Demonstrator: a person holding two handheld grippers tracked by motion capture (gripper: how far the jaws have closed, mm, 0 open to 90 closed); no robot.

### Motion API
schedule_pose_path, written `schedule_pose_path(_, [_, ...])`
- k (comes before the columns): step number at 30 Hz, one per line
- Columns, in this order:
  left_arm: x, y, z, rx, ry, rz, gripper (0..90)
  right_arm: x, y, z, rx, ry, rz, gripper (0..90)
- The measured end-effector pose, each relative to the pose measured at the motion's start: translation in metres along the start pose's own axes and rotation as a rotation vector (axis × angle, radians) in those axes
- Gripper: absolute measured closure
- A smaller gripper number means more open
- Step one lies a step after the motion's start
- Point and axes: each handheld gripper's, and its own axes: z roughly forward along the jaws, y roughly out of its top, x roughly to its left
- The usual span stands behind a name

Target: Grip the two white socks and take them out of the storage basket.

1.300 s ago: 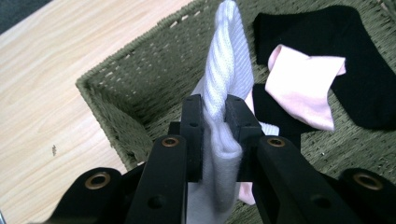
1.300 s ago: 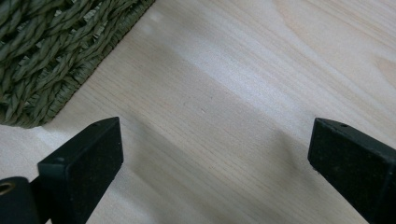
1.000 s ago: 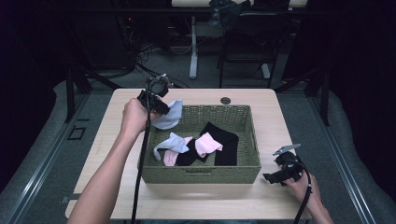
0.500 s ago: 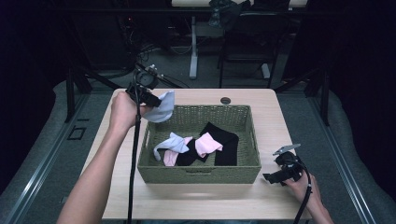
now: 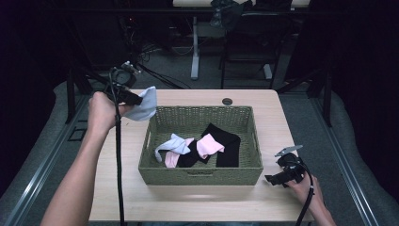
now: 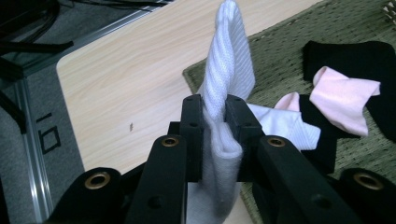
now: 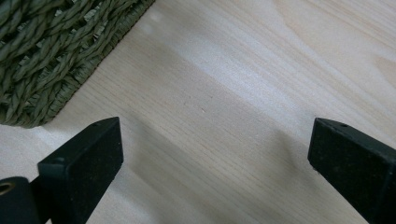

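Observation:
My left gripper is shut on a pale blue-white sock, held in the air past the far left corner of the woven green basket. In the left gripper view the sock is pinched between the two black pads and stands up above them. Inside the basket lie another pale sock, a pink sock and black socks. My right gripper rests on the table at the basket's near right corner, its jaws wide apart over bare wood, holding nothing.
The light wooden table has a small round grommet near its far edge. Bare tabletop lies left, right and in front of the basket. Dark chairs and desk legs stand beyond the table; the left gripper's cable hangs down along the forearm.
My left gripper has carried the sock up and to the left, from over the basket's far left corner to beyond its rim. The right gripper has stayed put.

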Motion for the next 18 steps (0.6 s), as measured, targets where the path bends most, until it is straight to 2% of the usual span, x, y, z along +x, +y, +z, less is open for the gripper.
schedule_pose_path(10, [0.029,-0.022,-0.002,0.007,0.037,-0.073,78.7,0.0,0.0,0.0,0.006,-0.006,-0.004,2.9])
schedule_pose_path(18, [0.05,-0.043,0.005,0.02,0.049,-0.134,78.7,0.0,-0.001,0.0,0.004,0.005,0.008,2.9])
